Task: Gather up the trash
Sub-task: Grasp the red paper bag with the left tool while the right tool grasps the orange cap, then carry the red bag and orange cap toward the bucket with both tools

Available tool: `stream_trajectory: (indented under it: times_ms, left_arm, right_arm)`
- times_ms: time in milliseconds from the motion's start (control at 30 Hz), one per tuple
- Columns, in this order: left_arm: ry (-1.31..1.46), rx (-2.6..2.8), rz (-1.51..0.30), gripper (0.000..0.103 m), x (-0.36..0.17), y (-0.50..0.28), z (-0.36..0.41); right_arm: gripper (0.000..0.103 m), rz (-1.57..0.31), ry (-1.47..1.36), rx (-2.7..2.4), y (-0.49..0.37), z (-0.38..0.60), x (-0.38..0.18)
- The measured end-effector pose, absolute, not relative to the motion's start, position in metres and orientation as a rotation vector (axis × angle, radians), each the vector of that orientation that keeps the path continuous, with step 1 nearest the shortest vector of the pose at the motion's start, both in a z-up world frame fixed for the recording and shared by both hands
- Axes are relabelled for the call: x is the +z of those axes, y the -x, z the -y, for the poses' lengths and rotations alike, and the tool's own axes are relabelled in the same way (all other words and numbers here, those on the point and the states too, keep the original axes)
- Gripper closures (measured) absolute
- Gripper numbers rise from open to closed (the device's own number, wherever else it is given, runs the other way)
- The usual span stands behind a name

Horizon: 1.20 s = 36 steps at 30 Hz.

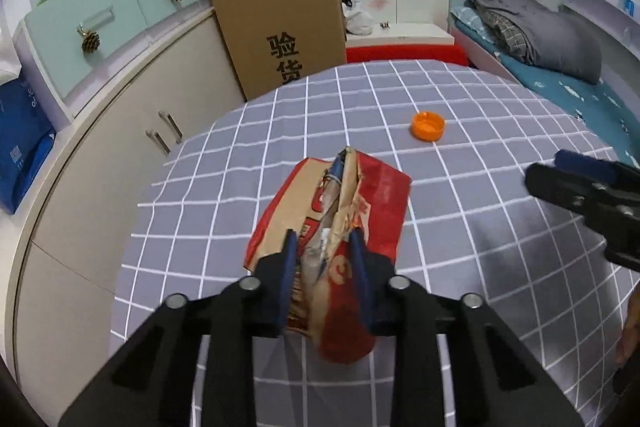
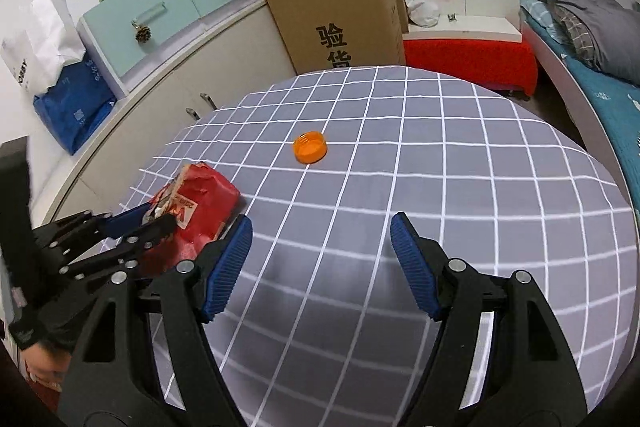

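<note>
crumpled red-and-tan paper snack bag (image 1: 332, 227), lying on the grey white-checked tablecloth (image 1: 460, 227) near its left edge: left gripper (image 1: 326, 247) clenched on its near end, so lift slowly, since the thin torn paper could slip or rip. right gripper (image 2: 320, 247) spread wide, grasping nothing, aimed toward the small orange plastic bottle cap (image 2: 310, 147), well apart mid-table. tall brown cardboard box (image 1: 280, 31) stands beyond the far edge; nothing blocks either path.

Crumpled red wrapper (image 1: 360, 203), orange cap (image 1: 428, 125)
</note>
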<state>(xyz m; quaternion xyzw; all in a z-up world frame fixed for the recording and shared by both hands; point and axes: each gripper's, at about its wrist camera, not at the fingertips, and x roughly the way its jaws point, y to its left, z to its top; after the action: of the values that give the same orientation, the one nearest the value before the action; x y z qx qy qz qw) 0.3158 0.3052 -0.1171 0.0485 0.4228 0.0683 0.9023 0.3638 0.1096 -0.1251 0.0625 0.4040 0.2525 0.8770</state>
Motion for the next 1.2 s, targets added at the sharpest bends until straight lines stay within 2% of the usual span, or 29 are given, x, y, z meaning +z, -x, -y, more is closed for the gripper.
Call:
stream_trajectory:
  times_ms: [300,633,667,733,800,833,1200]
  left_arm:
    - [0.008,0.254,-0.804,0.085,-0.095,-0.341,-0.339]
    - [0.030,0.342,-0.794,0.085,-0.093,-0.365,-0.359]
    - [0.031,0.341,-0.793,0.085,-0.094,-0.366,-0.358]
    - [0.029,0.343,-0.791,0.085,-0.095,-0.366,-0.357]
    - [0.028,0.338,-0.793,0.085,-0.094,-0.366,-0.356]
    - [0.029,0.336,-0.792,0.085,-0.093,-0.365,-0.354]
    - [0.039,0.215,-0.776,0.085,-0.072,-0.340,-0.293]
  right_arm:
    - [0.032,-0.871,-0.041,0.508,-0.408,-0.144,-0.133]
    - [0.032,-0.912,0.016,0.498,-0.450,-0.178,-0.145]
    - [0.034,-0.920,0.026,0.495,-0.453,-0.181,-0.147]
    - [0.048,-0.916,0.063,0.482,-0.455,-0.185,-0.149]
    - [0.066,-0.916,0.084,0.480,-0.456,-0.186,-0.148]
    - [0.071,-0.918,0.085,0.483,-0.456,-0.185,-0.148]
    - [0.073,-0.861,-0.068,0.531,-0.413,-0.106,-0.121]
